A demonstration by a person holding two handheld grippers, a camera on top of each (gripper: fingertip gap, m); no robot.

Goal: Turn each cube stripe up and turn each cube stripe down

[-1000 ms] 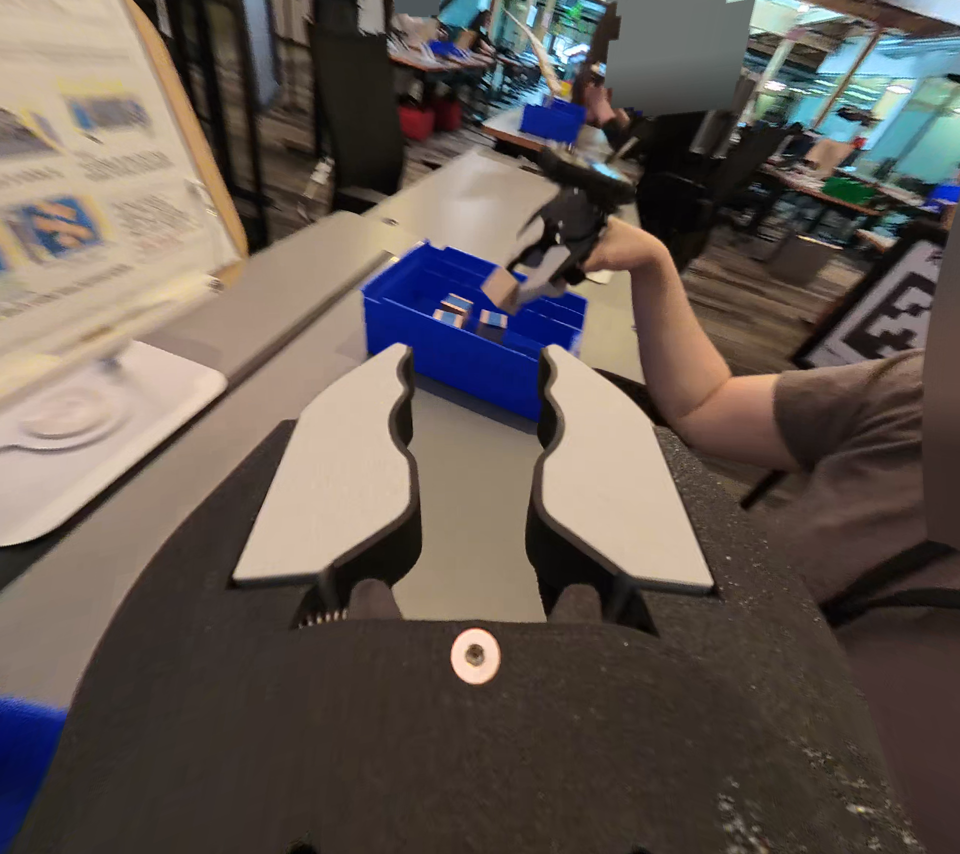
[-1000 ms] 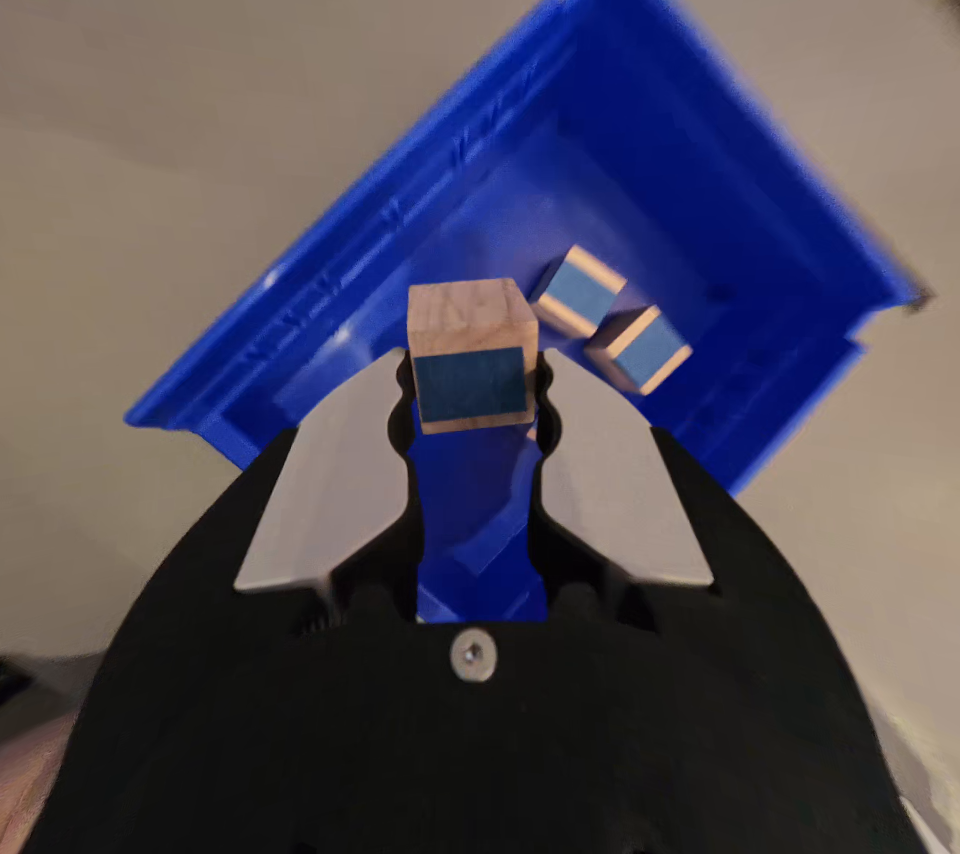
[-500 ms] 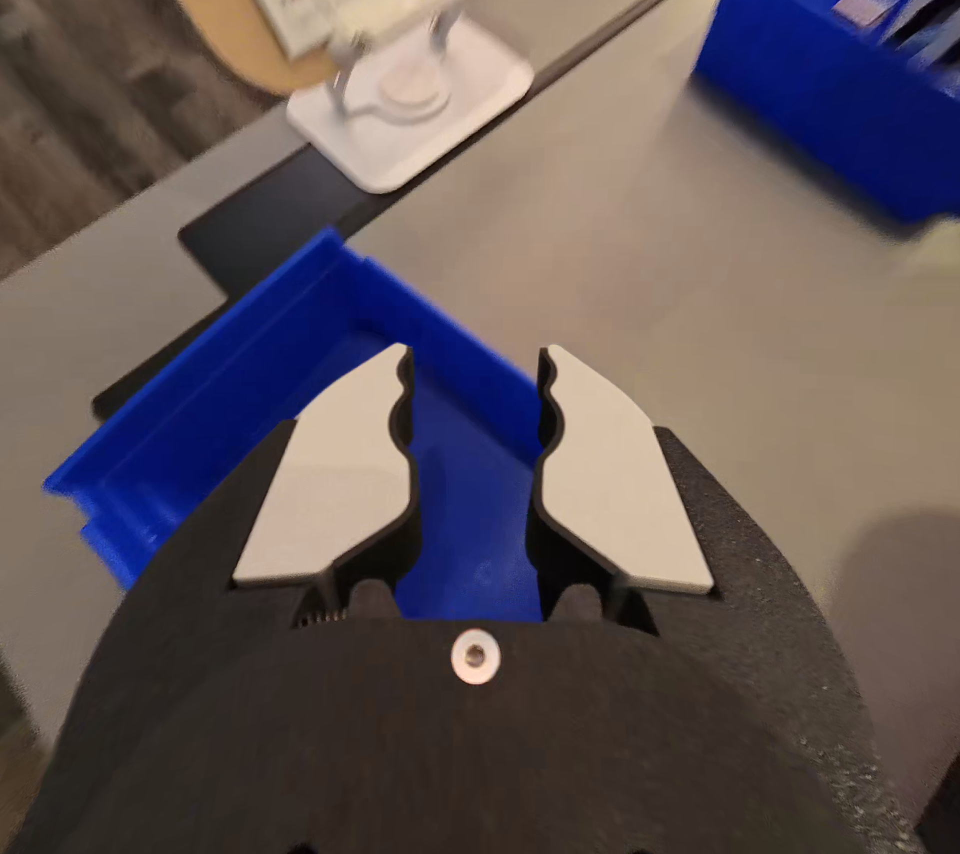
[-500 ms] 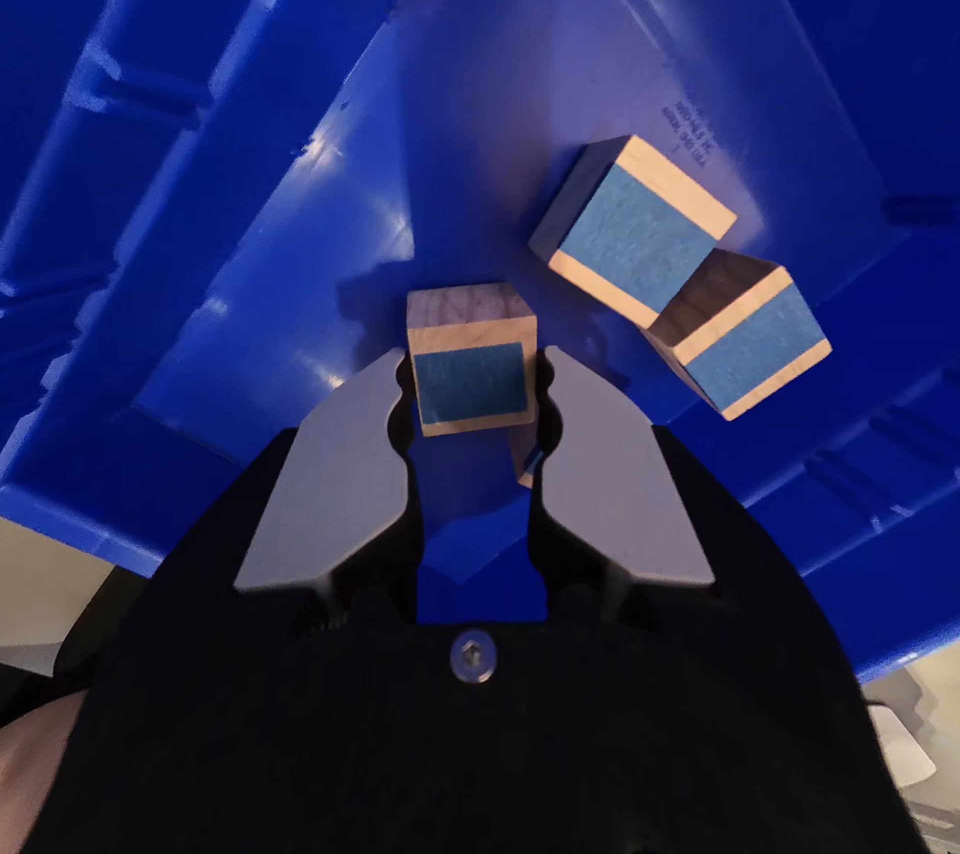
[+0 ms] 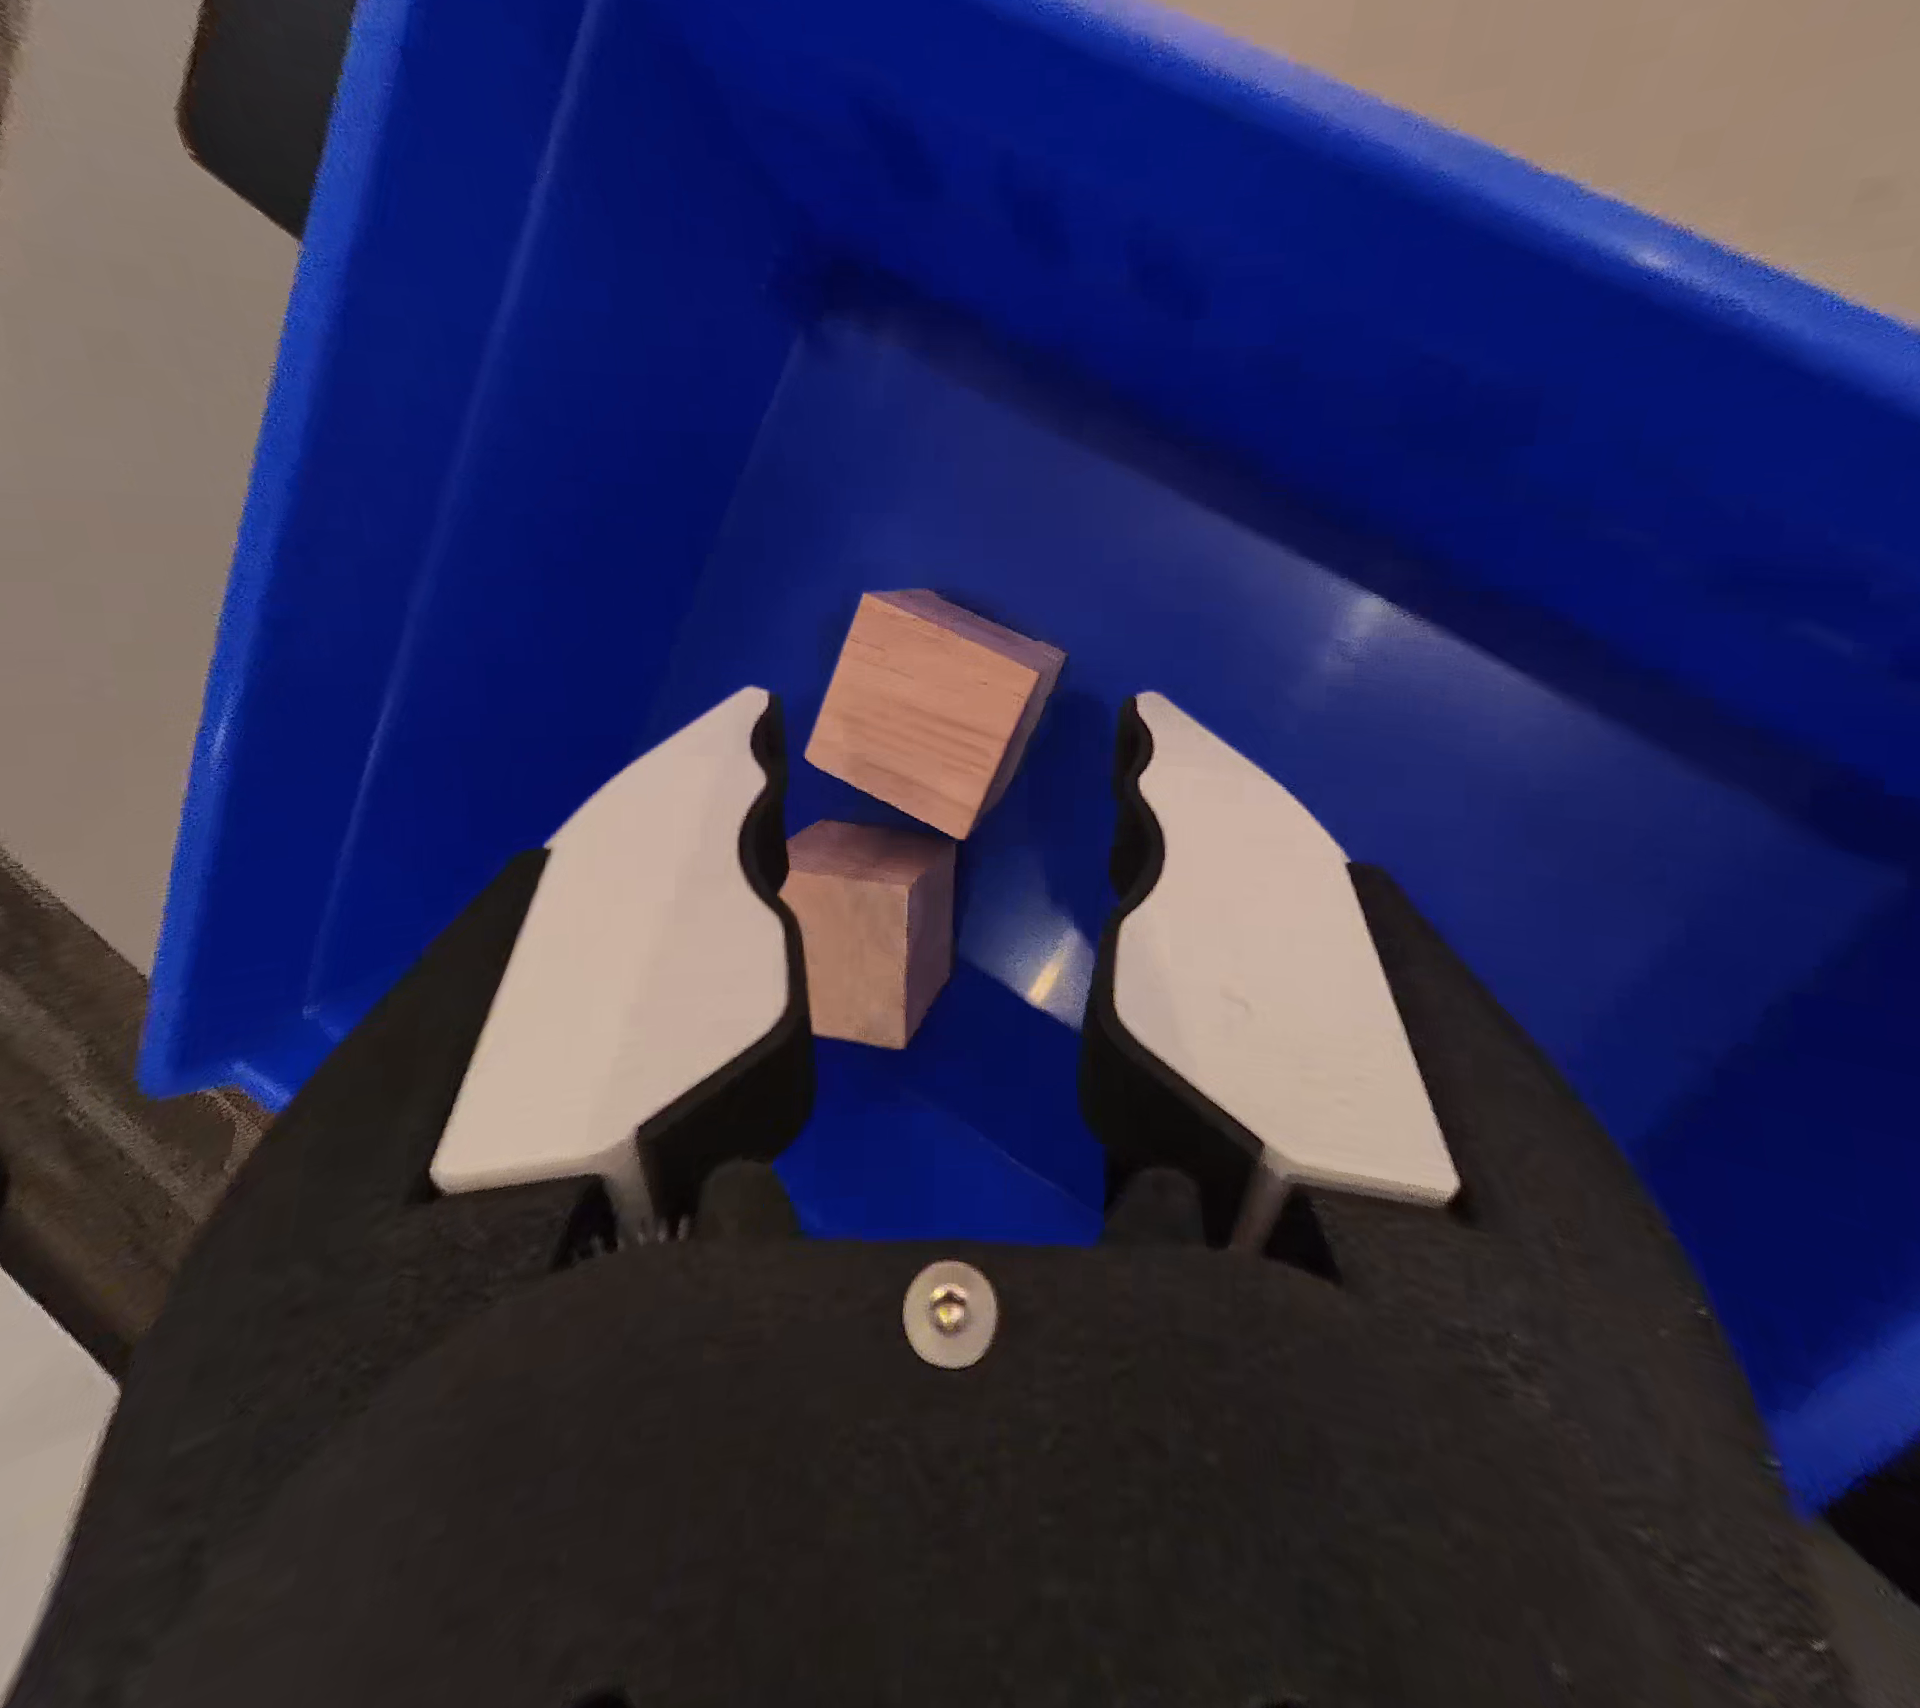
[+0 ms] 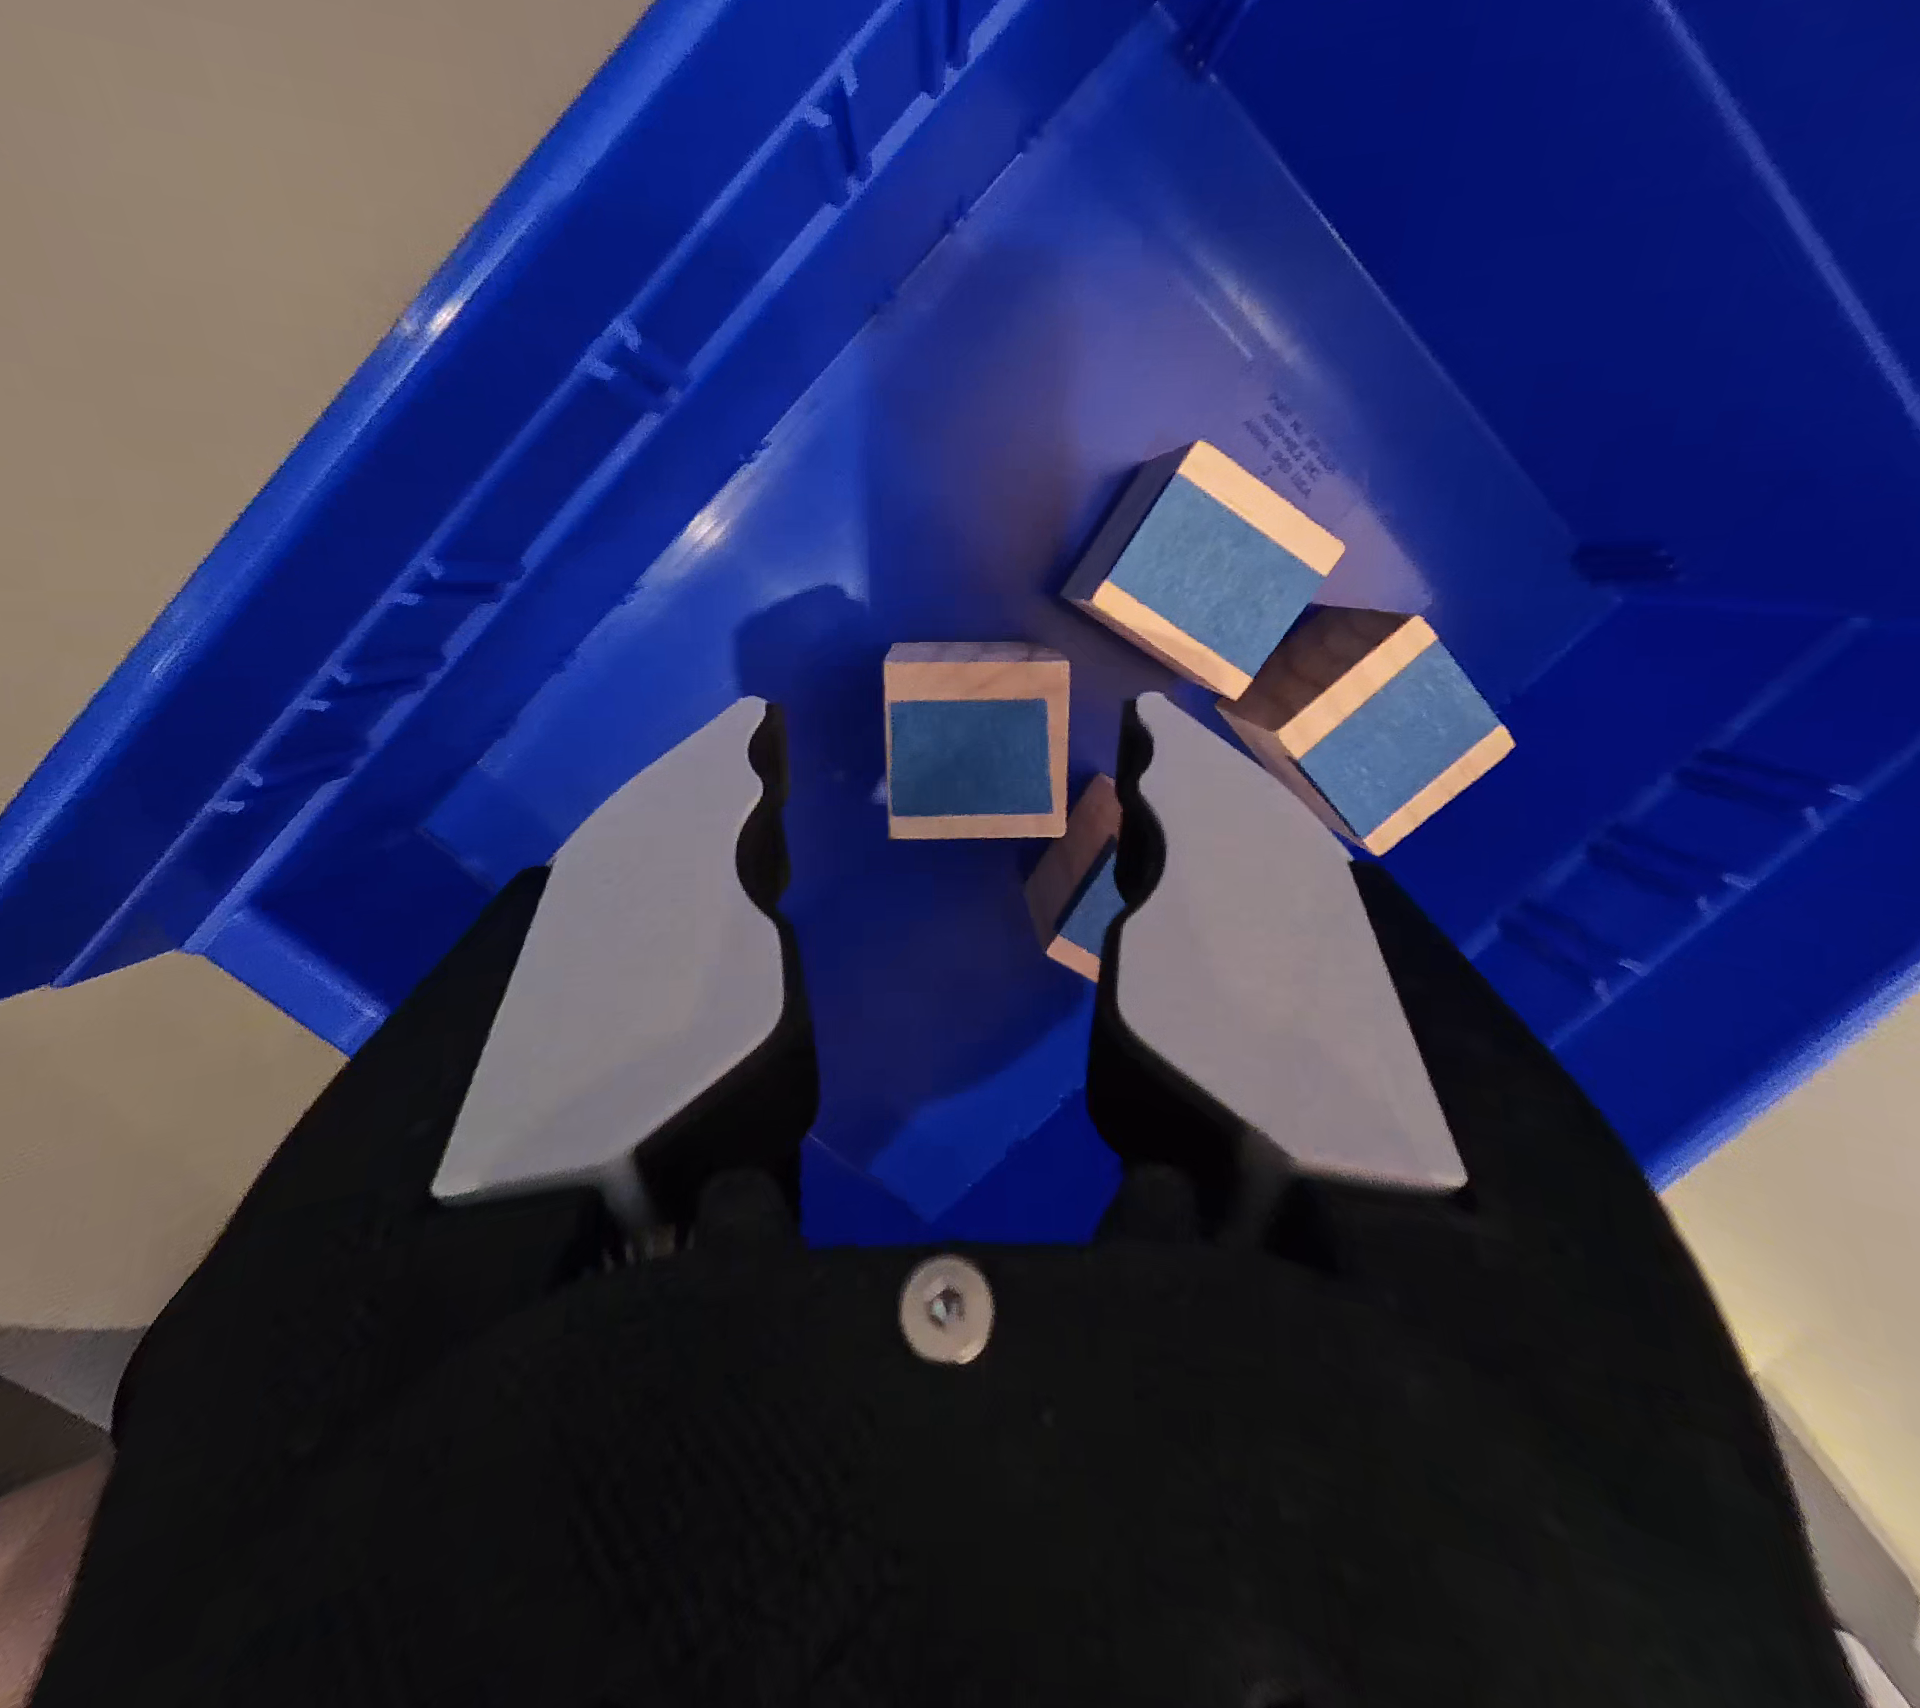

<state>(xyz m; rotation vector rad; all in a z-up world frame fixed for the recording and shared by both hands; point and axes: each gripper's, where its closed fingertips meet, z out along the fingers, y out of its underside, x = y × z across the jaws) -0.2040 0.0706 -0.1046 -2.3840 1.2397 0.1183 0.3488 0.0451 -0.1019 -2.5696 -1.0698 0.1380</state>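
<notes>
Over the first blue bin (image 5: 499,515) hangs the left gripper (image 5: 943,713), with its two grey fingers (image 5: 644,962) spread apart and nothing between the pads. Two plain wooden cubes lie on the bottom of this bin: the farther cube (image 5: 930,713) sits tilted between the fingertips, and the nearer cube (image 5: 883,931) lies just below it, close beside the left finger and partly hidden by it. On these two cubes I see only bare wood, no stripe on the faces that look up. Over the second blue bin (image 6: 727,287) hangs the right gripper (image 6: 948,713), and its fingers (image 6: 1278,983) are also spread wide and hold nothing. One cube with a blue stripe up (image 6: 977,742) rests on the floor of this bin between the fingertips, free of both of them. A partly hidden cube (image 6: 1081,889) shows beside the right finger, with some blue on it. Two more striped cubes lie farther to the right, the upper one (image 6: 1205,567) and the lower one (image 6: 1371,749), touching at a corner, both with the blue stripe upward. Both bins stand on a pale grey table (image 6: 260,100).
</notes>
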